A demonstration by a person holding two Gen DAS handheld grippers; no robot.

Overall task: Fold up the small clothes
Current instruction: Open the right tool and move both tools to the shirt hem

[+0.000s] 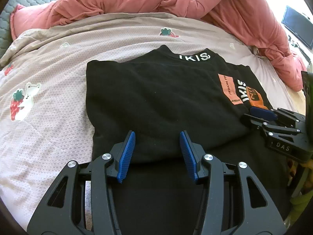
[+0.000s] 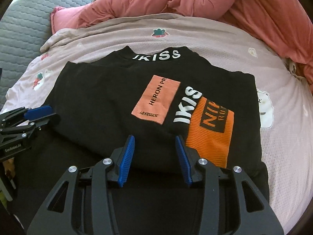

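Observation:
A black shirt [image 1: 156, 98] with white "IKISS" lettering, a salmon patch [image 2: 156, 101] and an orange ribbed cuff [image 2: 211, 135] lies folded on the bed; it also shows in the right wrist view [image 2: 97, 101]. Its sides are folded in and the collar points away. My left gripper [image 1: 157, 139] is open and empty, hovering at the near folded edge on the left part. My right gripper [image 2: 154, 143] is open and empty at the near edge by the orange cuff. Each gripper shows in the other's view: the right one [image 1: 262, 113] and the left one [image 2: 39, 111].
The shirt rests on a pale pink bedsheet [image 1: 49, 107] printed with strawberries and bears. A bunched salmon-pink duvet [image 1: 137, 0] lies along the far side and right. A grey quilted mattress [image 2: 19, 29] shows at the far left. A dark screen [image 1: 297, 27] stands at the far right.

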